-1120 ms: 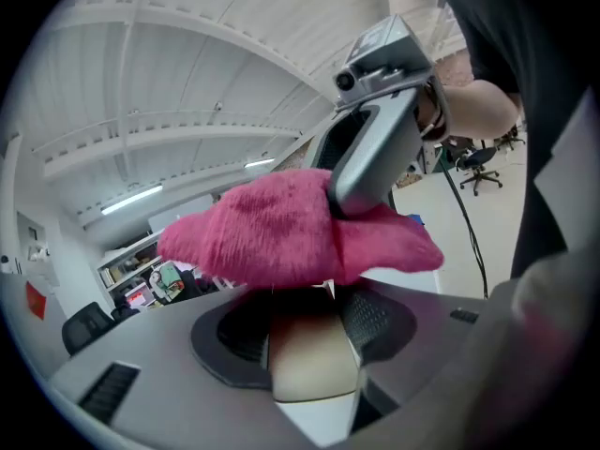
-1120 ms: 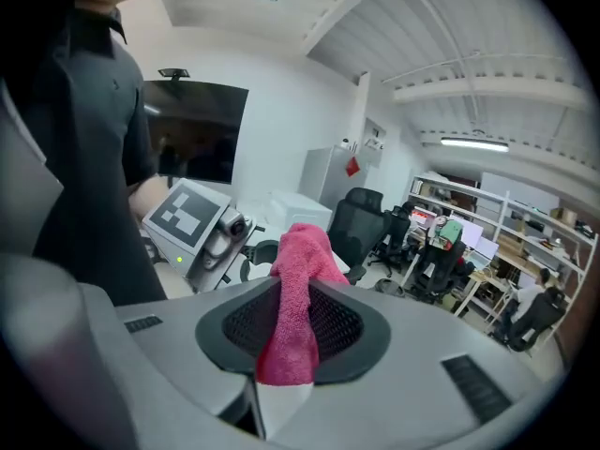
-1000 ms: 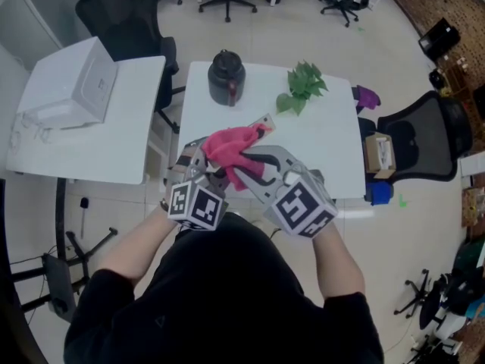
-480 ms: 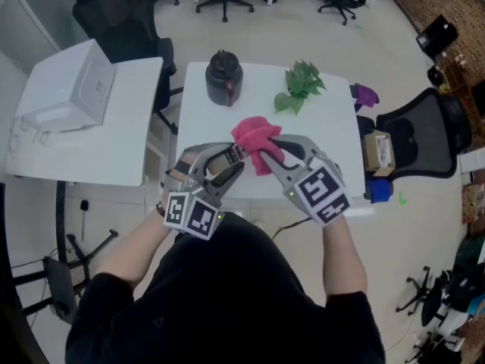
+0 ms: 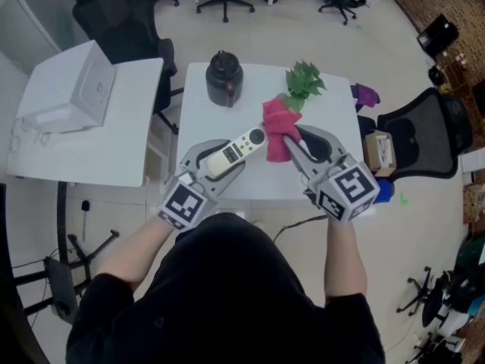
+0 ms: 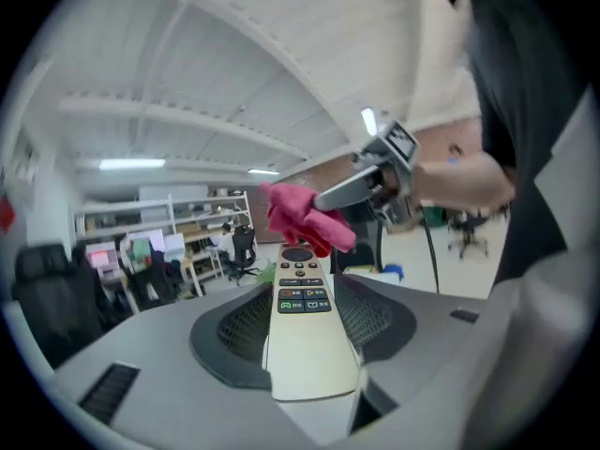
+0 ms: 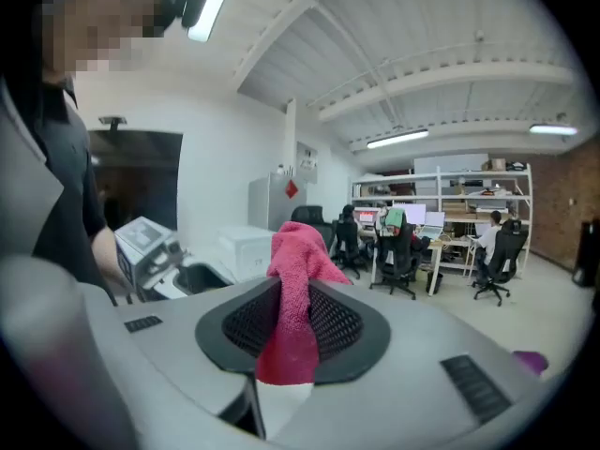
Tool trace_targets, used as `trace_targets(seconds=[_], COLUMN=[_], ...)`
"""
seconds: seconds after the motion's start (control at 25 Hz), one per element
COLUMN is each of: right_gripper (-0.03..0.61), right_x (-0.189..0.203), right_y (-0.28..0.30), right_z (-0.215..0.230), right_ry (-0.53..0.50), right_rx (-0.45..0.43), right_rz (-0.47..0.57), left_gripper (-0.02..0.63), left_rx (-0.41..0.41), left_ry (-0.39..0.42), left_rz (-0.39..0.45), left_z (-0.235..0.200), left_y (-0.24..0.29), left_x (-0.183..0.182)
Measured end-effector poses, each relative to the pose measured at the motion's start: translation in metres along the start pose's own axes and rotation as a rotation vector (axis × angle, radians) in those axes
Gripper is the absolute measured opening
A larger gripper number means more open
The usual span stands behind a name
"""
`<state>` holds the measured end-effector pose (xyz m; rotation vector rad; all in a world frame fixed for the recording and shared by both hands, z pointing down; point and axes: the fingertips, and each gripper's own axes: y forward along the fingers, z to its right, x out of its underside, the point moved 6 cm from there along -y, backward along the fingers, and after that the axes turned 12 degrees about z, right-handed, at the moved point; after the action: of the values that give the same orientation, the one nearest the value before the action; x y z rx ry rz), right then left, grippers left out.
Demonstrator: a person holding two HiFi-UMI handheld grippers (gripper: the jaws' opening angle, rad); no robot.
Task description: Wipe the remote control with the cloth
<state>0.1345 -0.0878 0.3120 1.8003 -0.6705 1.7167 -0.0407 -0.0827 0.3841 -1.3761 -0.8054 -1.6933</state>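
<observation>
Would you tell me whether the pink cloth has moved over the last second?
Yes. In the head view the cloth shifted rightward, ending close to the plant.

Left gripper (image 5: 226, 161) on remote (image 5: 241, 144); right gripper (image 5: 294, 144) on cloth (image 5: 277, 120)

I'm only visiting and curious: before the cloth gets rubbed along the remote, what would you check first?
1. Grip of the left gripper on the remote control: ok.
2. Grip of the right gripper on the pink cloth: ok.
3. Remote's button side exposed: ok.
4. Loose cloth sticks out past the fingers: ok.
5. Cloth touching the remote's far end: cannot tell.
</observation>
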Motion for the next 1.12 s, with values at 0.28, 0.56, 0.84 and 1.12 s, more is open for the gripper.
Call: trace_targets(seconds=[0.28,0.56,0.84,1.12], right_gripper=[0.092,0.092,0.092,0.092], right_x=[0.006,0.045,0.037,0.020], right_y=[-0.016,0.021,0.022,0.014], right_z=[-0.017,-0.080,-0.059,-0.011], right_ry=[0.308,0.373,0.362,0.334], right_rx=[0.065,-0.104,-0.049,0.067], right_rz=[0.354,0.242,0.297,0.371], left_gripper=[0.212,0.212,0.212,0.212], left_rx=[0.037,0.112,0.233,0.307], left_ry=[-1.217,-1.568,-1.587,-1.596], left_rz=[0.427,0.633,0.574,0.521], left_z=[-0.048,-0.055,-0.037,-0.022], left_y=[-0.004,0.000,0.001,0.001], left_x=[0.012,0.012,0.007,0.009])
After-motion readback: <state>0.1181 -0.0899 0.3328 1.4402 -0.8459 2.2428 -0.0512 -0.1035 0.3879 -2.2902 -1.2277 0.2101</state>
